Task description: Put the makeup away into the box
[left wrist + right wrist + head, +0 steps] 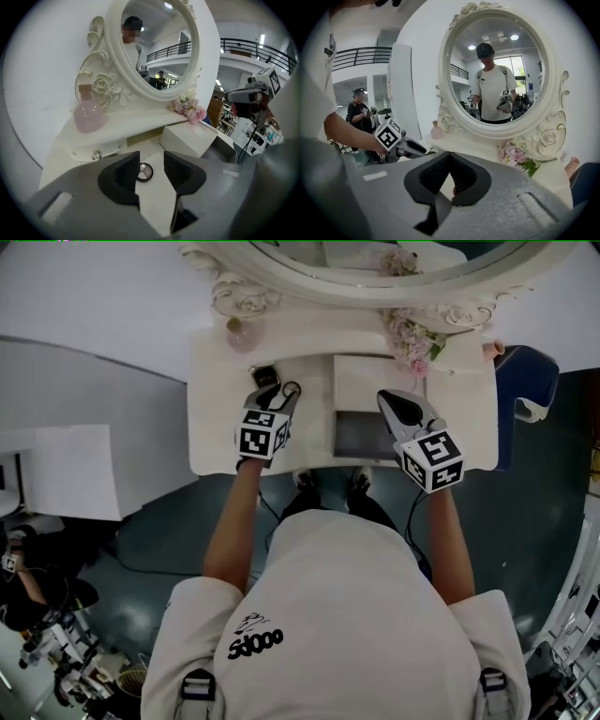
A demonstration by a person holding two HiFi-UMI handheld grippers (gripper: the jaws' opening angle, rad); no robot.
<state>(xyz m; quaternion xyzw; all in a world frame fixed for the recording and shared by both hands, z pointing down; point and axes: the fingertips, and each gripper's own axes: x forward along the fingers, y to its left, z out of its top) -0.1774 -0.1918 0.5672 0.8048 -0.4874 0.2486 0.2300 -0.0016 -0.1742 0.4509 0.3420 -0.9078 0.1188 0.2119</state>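
Both arms reach forward: one hand-held gripper parted, one closed.
The left hand-held gripper (277, 382) (151, 161) tilts down over the left half of the tabletop (211, 427), jaws apart. The right hand-held gripper (392, 399) (450, 161) angles down near the front edge, jaws pressed together. The left forearm (232, 521) and right forearm (452, 540) are bare.

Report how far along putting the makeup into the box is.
Done: the box stands open, though no makeup shows inside it. In hand: nothing yet; the left gripper, fingers apart, frames a round compact lying on the table, ungripped; the right gripper is shut. Left: grasp the compact and put it into the box.
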